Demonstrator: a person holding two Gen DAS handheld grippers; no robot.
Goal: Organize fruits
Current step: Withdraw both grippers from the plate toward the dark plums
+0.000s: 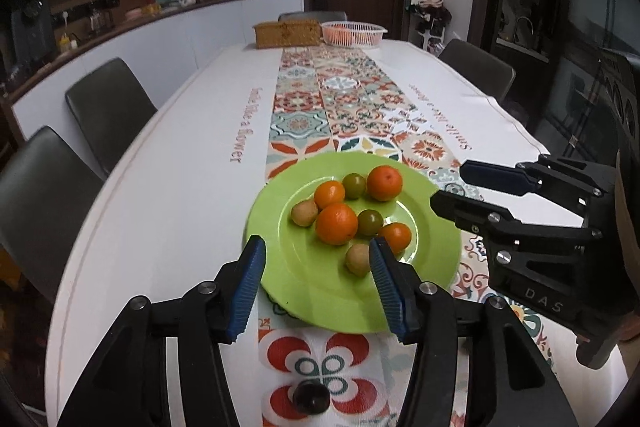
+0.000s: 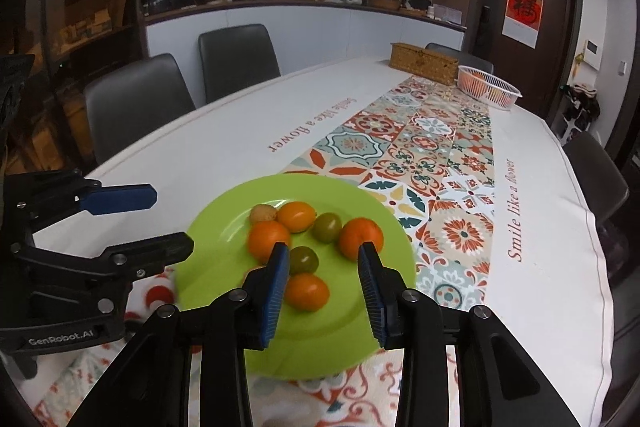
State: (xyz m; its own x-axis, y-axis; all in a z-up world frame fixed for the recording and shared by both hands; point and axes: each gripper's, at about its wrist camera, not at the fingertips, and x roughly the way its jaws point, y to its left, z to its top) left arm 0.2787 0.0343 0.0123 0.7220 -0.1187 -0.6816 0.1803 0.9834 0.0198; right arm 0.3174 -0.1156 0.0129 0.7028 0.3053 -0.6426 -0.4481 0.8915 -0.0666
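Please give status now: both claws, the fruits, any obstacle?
Left claw, right claw open, empty. Fruits on round green plate. One dark round fruit off plate. No obstacle.

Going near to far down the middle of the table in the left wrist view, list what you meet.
Dark fruit on the runner → left tool, open → green plate of fruit → bare stretch of patterned runner → wicker box and white basket, side by side at the far end.

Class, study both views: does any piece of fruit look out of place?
Yes: one dark round fruit lies alone on the patterned runner, nearer the camera than the green plate, while the orange, green and tan fruits sit grouped on that plate. Nothing looks spilled or damaged.
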